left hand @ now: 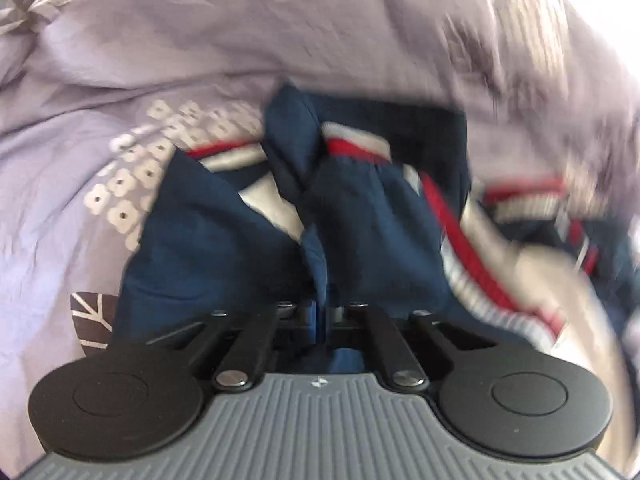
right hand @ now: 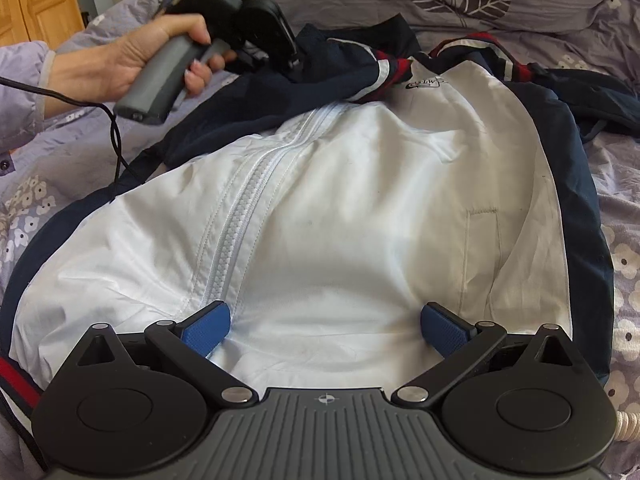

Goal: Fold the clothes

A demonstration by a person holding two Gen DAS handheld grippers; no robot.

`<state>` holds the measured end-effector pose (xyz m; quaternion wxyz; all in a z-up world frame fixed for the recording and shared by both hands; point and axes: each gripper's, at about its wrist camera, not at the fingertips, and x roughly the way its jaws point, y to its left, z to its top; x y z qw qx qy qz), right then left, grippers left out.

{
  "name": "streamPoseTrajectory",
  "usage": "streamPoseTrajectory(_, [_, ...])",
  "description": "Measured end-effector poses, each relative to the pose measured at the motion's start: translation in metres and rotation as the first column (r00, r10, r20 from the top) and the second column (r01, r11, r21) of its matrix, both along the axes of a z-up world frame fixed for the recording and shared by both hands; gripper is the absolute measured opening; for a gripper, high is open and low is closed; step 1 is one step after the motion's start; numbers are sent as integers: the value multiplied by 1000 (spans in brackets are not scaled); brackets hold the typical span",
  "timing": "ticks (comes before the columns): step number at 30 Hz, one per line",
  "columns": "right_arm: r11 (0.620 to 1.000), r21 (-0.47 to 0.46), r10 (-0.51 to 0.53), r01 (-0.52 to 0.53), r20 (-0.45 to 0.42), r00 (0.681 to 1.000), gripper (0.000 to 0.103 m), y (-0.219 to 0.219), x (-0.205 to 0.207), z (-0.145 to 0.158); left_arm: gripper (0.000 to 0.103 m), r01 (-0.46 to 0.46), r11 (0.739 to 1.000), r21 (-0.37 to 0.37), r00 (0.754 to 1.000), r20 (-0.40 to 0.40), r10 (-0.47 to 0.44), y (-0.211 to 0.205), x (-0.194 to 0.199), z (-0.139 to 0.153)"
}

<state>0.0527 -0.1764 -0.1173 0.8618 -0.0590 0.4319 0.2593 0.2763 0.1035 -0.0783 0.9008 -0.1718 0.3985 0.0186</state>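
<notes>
A white jacket (right hand: 360,200) with navy sides, red-and-white striped trim and a closed zipper (right hand: 240,208) lies front up on the bed. My right gripper (right hand: 326,332) hovers open over its lower front, with blue pads (right hand: 208,332) spread wide and nothing between them. A hand (right hand: 132,64) holds my left gripper (right hand: 294,60) at the jacket's far left, near the collar. In the left wrist view that gripper (left hand: 322,314) is shut on a bunched fold of the navy sleeve fabric (left hand: 240,240). The picture there is blurred at the right.
A lilac bedspread (right hand: 520,0) with white flowers and dark leaf prints lies under the jacket and shows on all sides (left hand: 200,40). A black cable (right hand: 114,128) trails from the left gripper across the jacket's left edge. A wooden door (right hand: 36,0) stands at the far left.
</notes>
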Motion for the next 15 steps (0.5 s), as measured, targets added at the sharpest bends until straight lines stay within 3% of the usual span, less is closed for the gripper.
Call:
streamPoseTrajectory(3, [1000,0,0,0,0,1000,103,0,0,0,1,-94,986,134,989,123,78,34,-24,35])
streamPoseTrajectory(6, [1000,0,1,-1,1,1000,103,0,0,0,1,-277,934,225,950,208,232,93,-61,70])
streamPoseTrajectory(8, [1000,0,0,0,1,1000,103,0,0,1,2,-437,845,308,892,266,365,136,-92,87])
streamPoseTrajectory(10, [1000,-2,1,-1,0,1000,103,0,0,1,2,-564,727,393,825,307,474,177,-123,95])
streamPoseTrajectory(12, [1000,-5,1,-1,-1,1000,103,0,0,1,4,-626,616,479,775,291,562,214,-148,87])
streamPoseTrajectory(13, [1000,-7,0,0,-1,1000,103,0,0,2,13,-642,569,514,750,266,606,232,-159,80])
streamPoseTrajectory(15, [1000,-12,-1,1,-3,1000,103,1,1,2,20,-641,552,533,711,143,688,261,-174,57])
